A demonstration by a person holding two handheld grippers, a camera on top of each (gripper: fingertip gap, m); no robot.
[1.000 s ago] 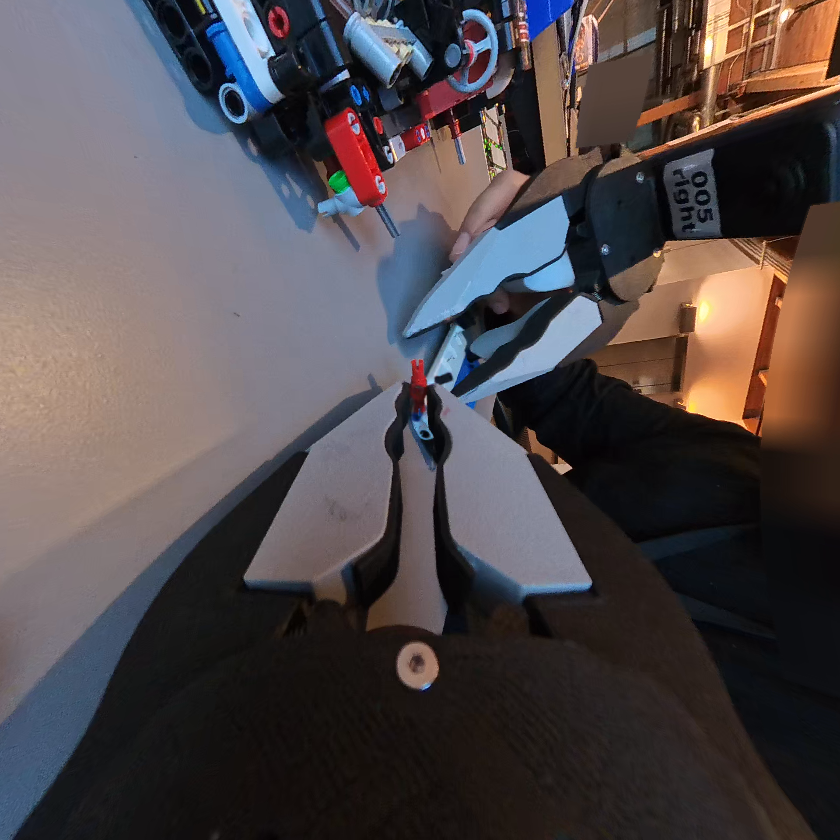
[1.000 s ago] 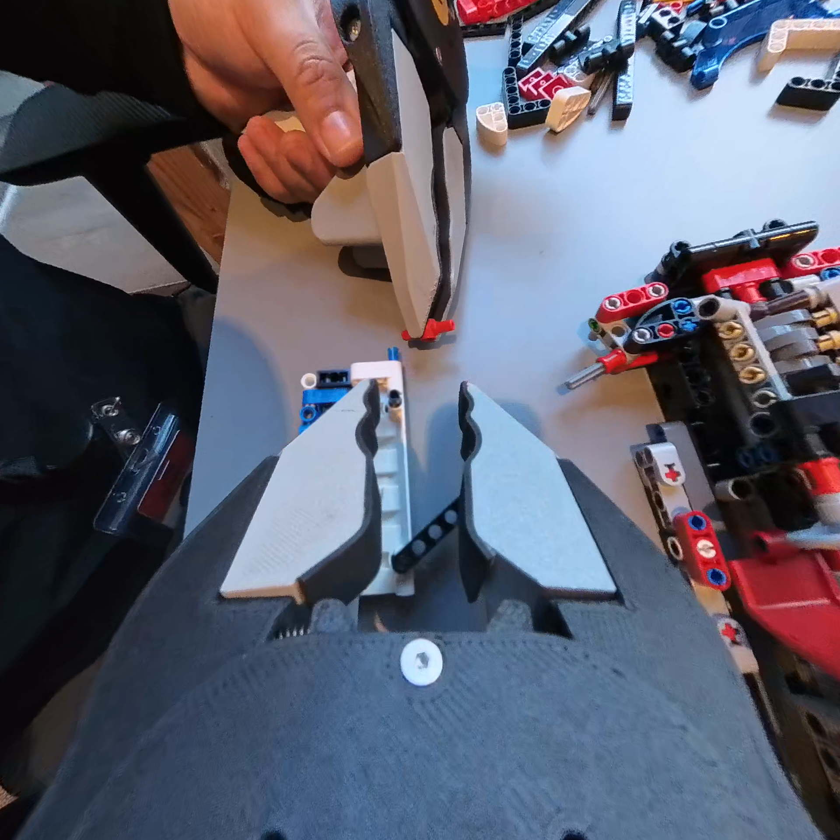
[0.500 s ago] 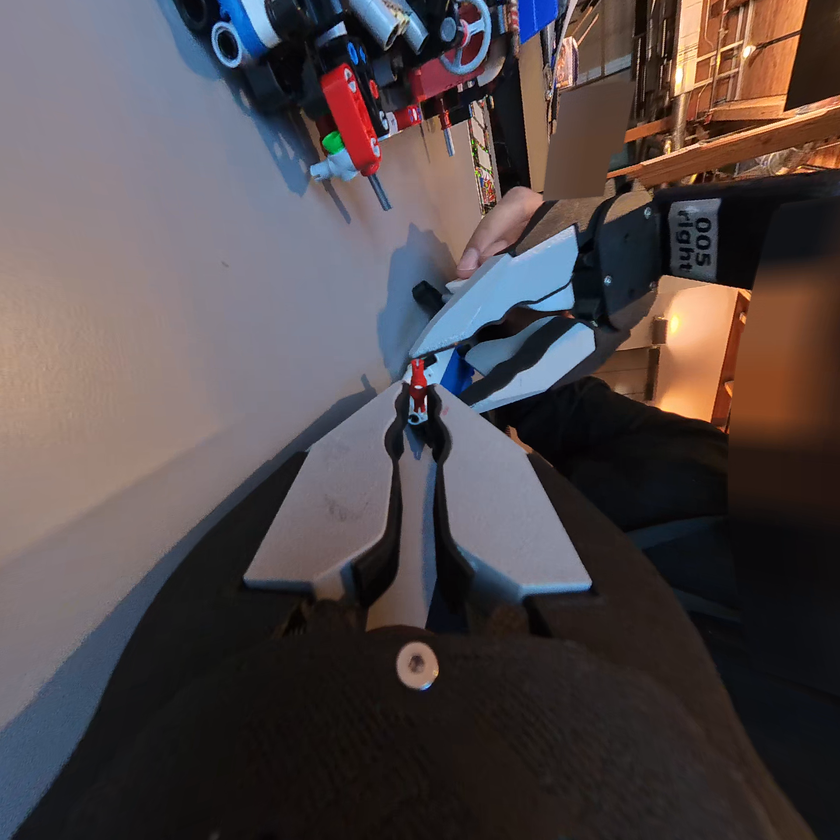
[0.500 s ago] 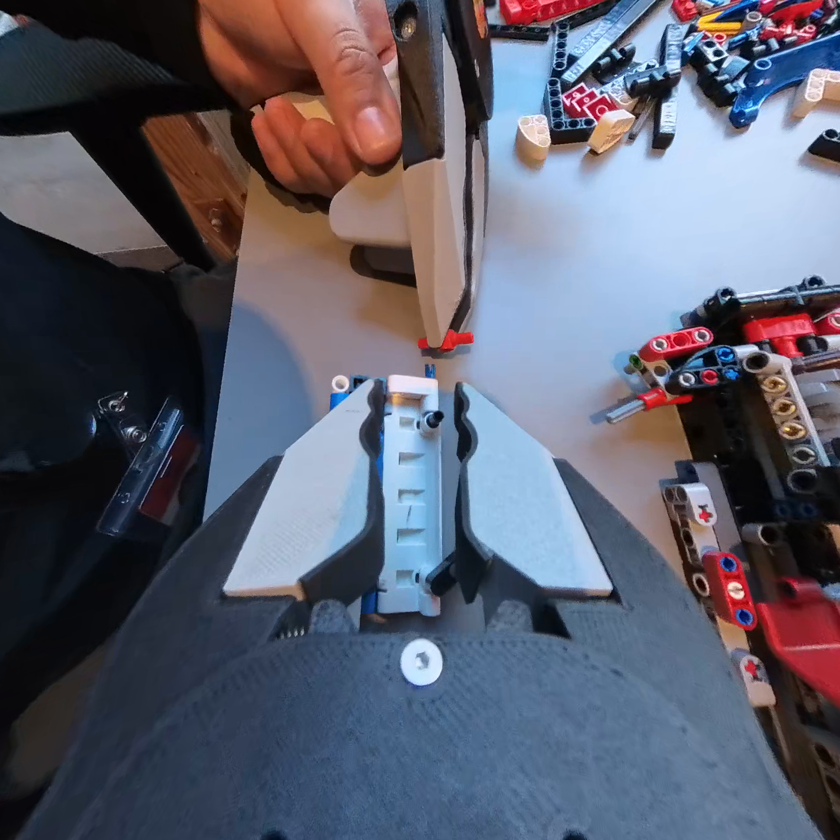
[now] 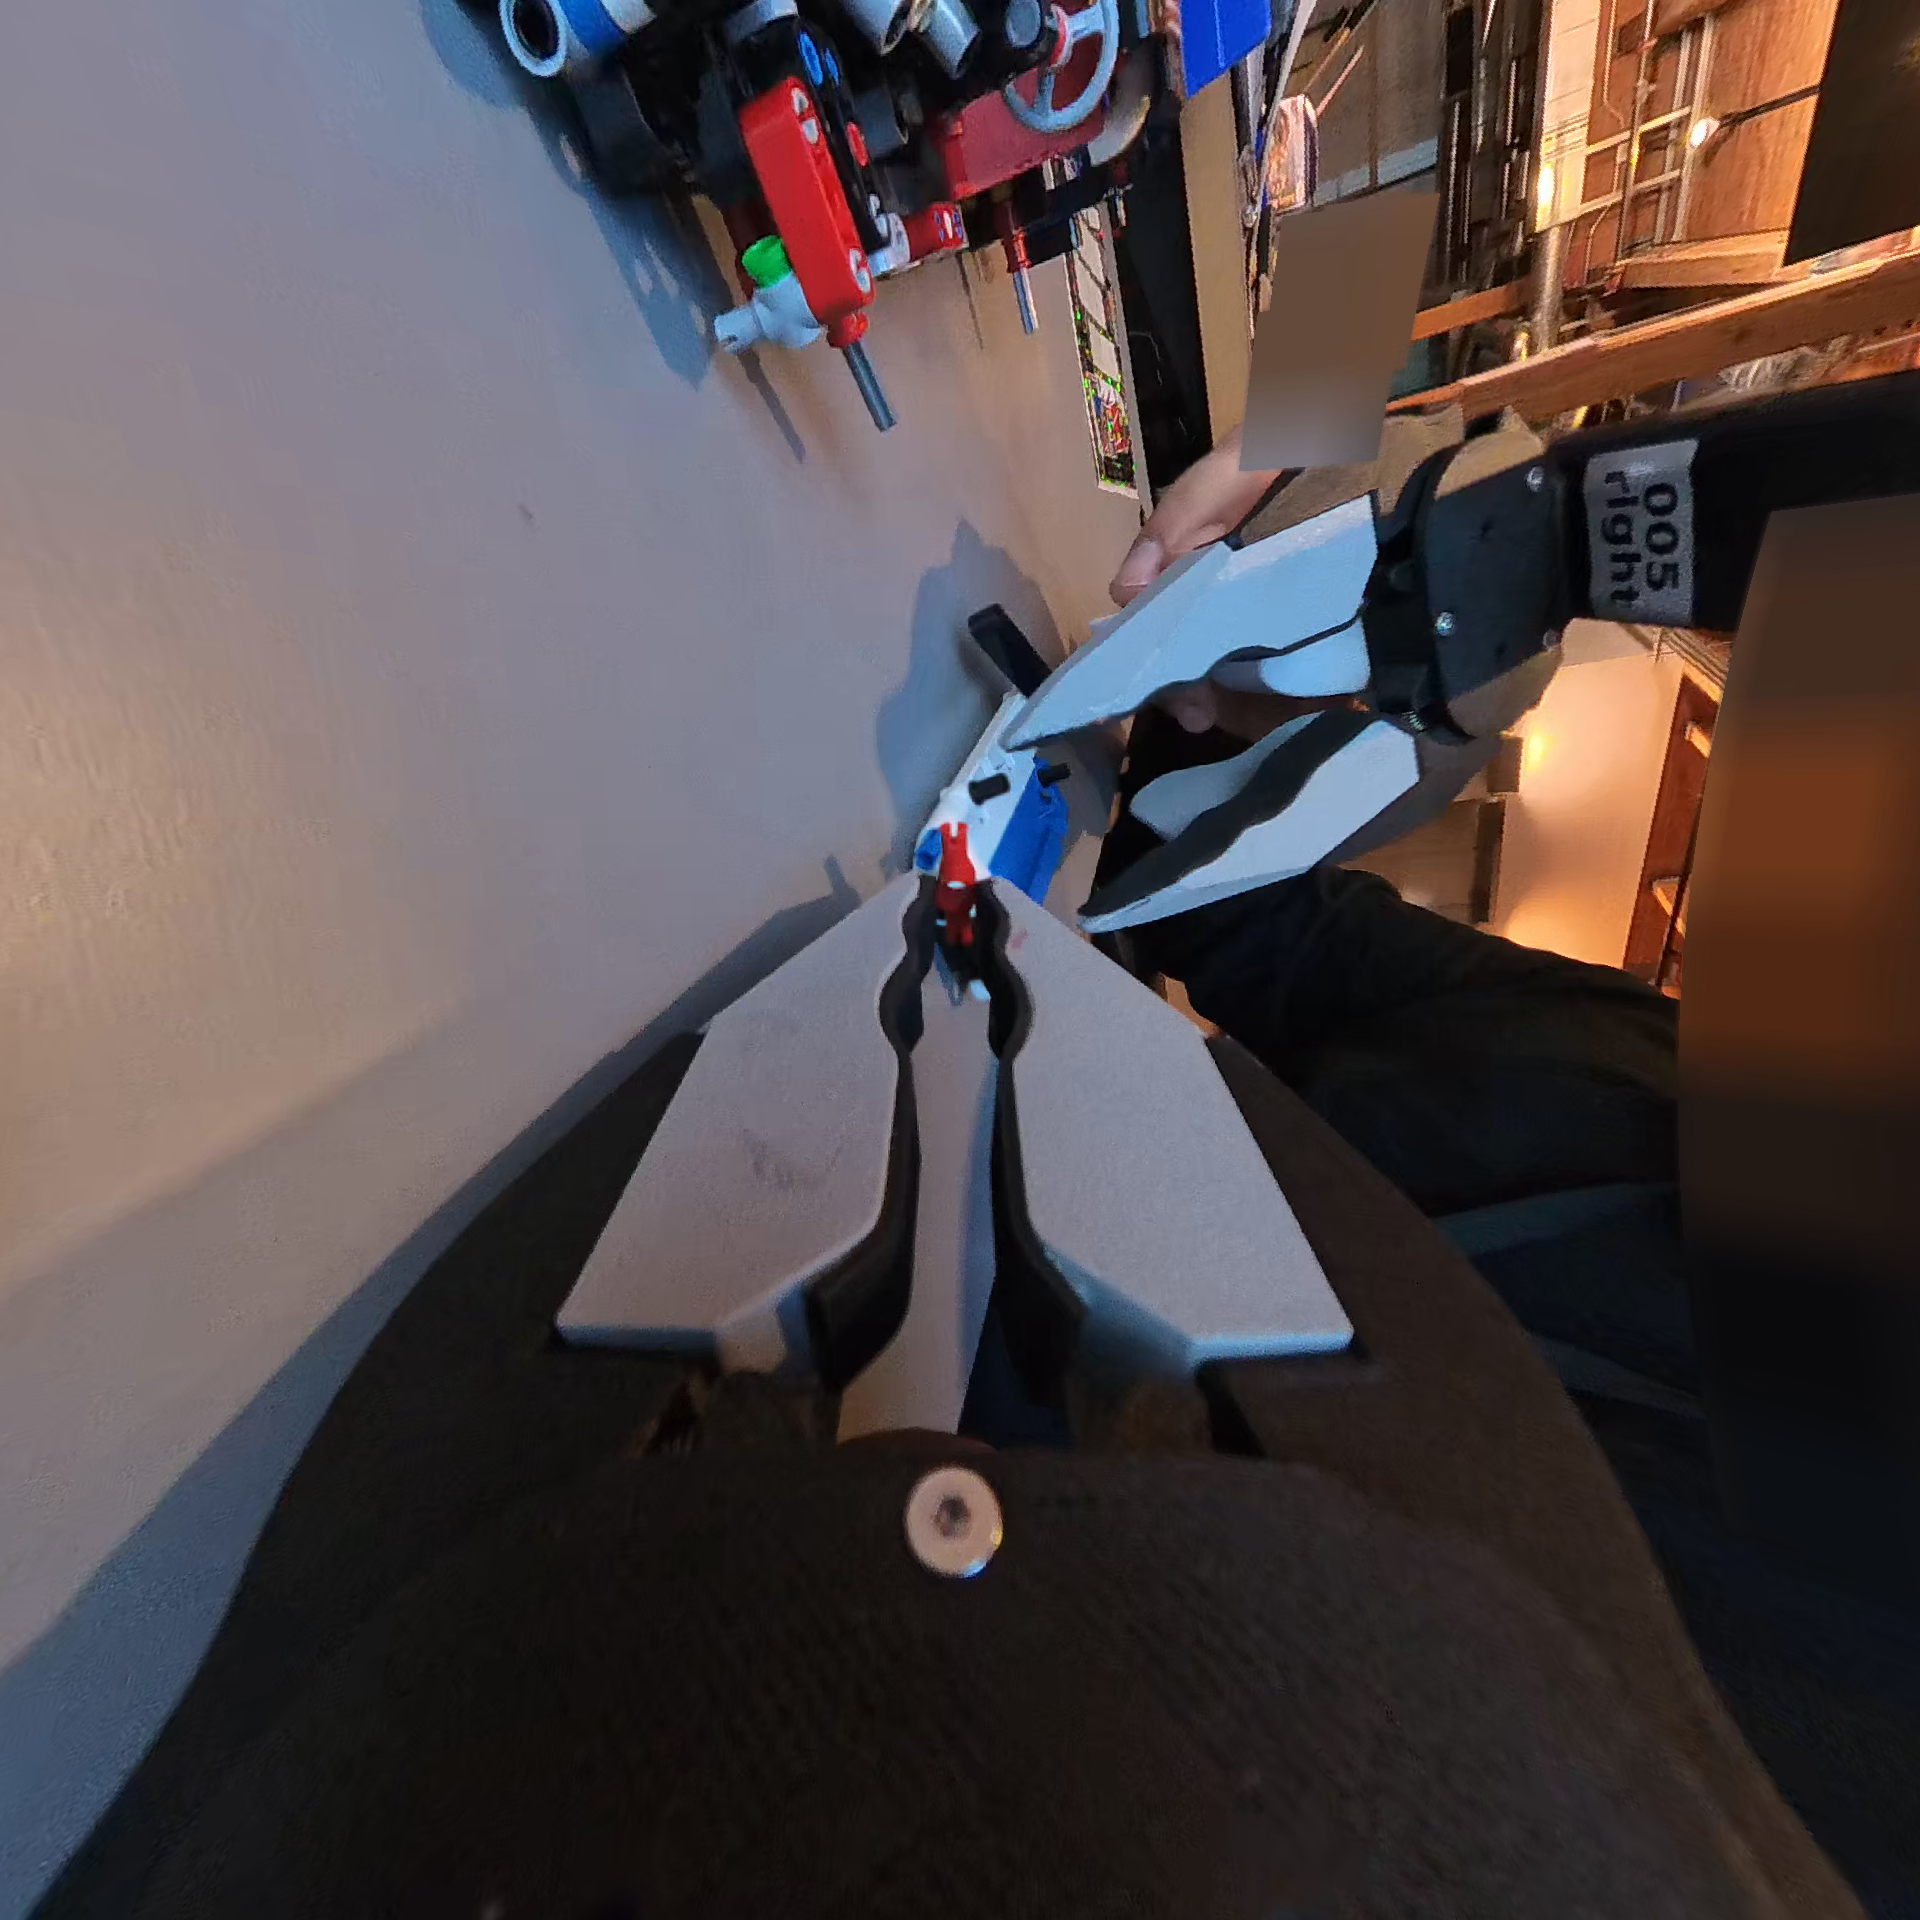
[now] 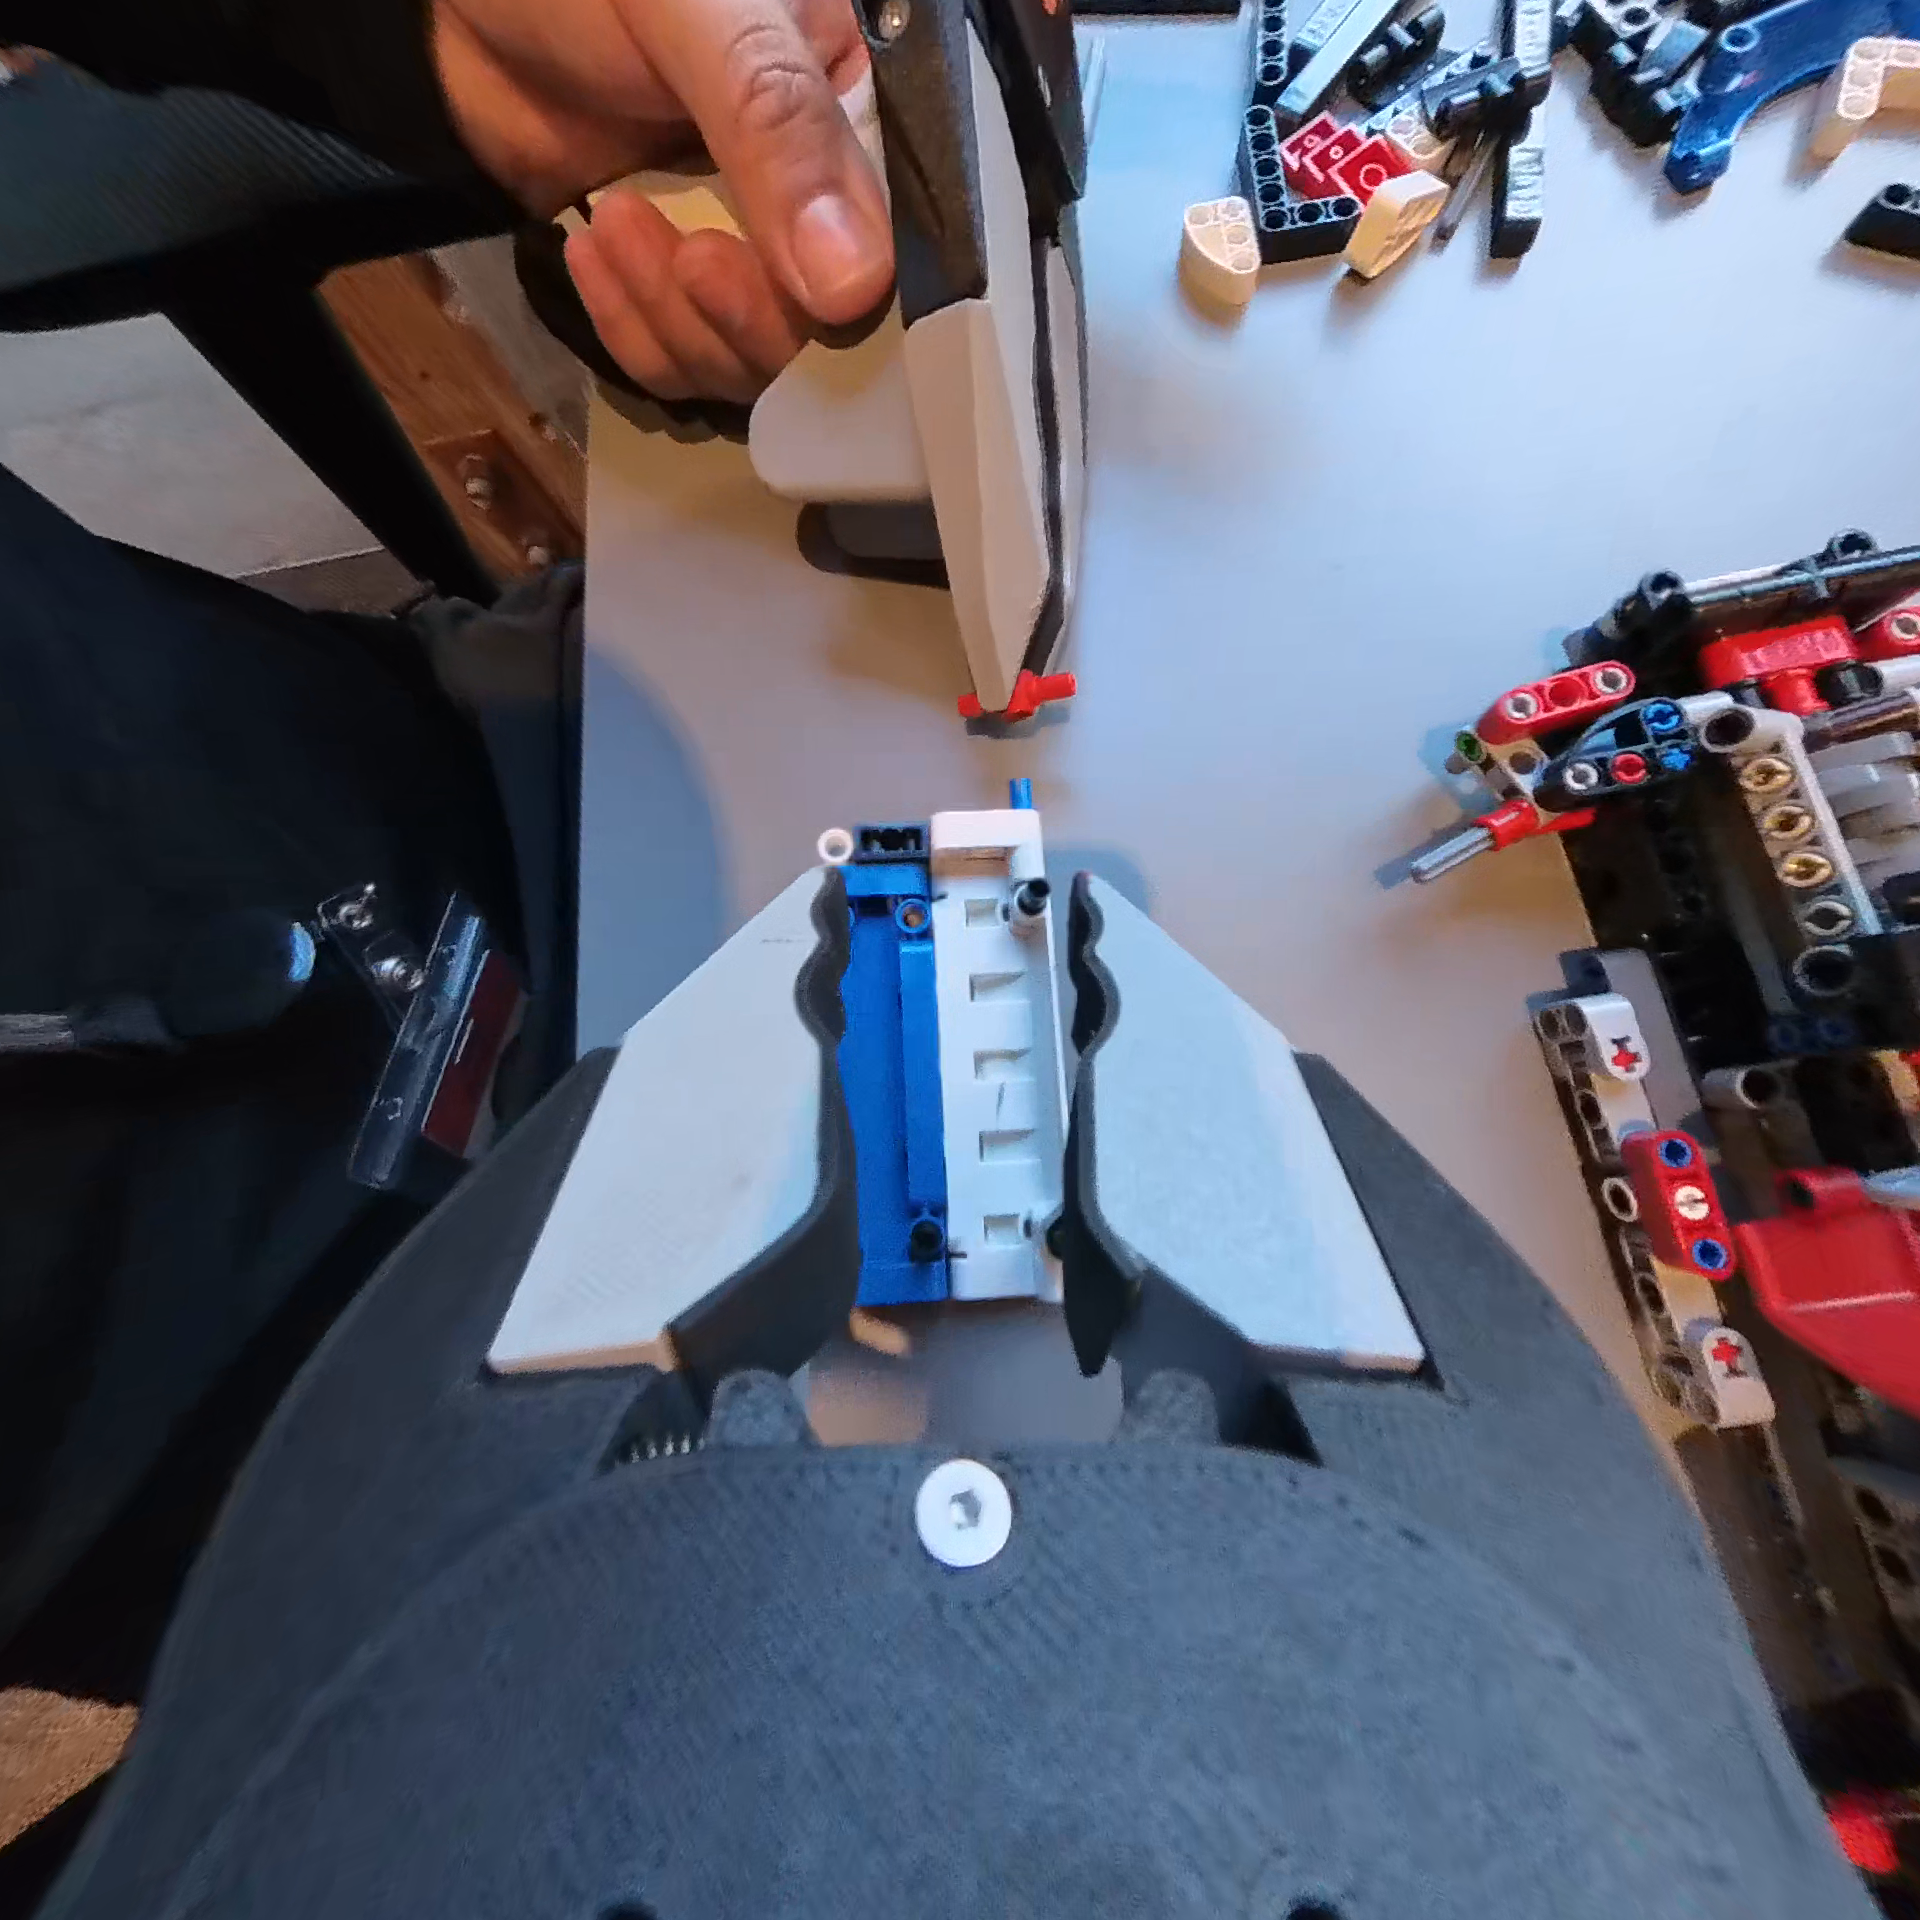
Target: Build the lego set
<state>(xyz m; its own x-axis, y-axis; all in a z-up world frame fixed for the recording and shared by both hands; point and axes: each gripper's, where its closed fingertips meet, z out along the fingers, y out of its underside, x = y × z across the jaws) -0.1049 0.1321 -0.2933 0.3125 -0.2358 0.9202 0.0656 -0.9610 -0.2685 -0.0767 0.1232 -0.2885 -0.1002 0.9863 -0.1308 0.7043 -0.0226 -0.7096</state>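
Observation:
My left gripper (image 5: 954,906) is shut on a small red pin (image 5: 954,902), held just above the grey table. In the right wrist view the left gripper (image 6: 1023,681) hangs tip-down with the pin (image 6: 1018,694) a short way beyond the assembly's front end. A blue and white assembly (image 6: 951,1070) lies lengthwise between the fingers of my right gripper (image 6: 956,894), which press against both of its sides. It also shows in the left wrist view (image 5: 992,821), just beyond the pin, with the right gripper (image 5: 1044,831) around it.
A large red, black and grey Technic model (image 6: 1787,935) fills the right side of the table (image 6: 1299,520); it also shows in the left wrist view (image 5: 831,135). Loose parts (image 6: 1382,156) lie at the back. The table's left edge and a person's dark clothing are close by. Less than 4 cm separates the two grippers' tips.
My right gripper's jaws stand wider, and the assembly has turned flat, so its blue half now shows beside the white. The left gripper still holds the red pin, now lined up with the assembly's end.

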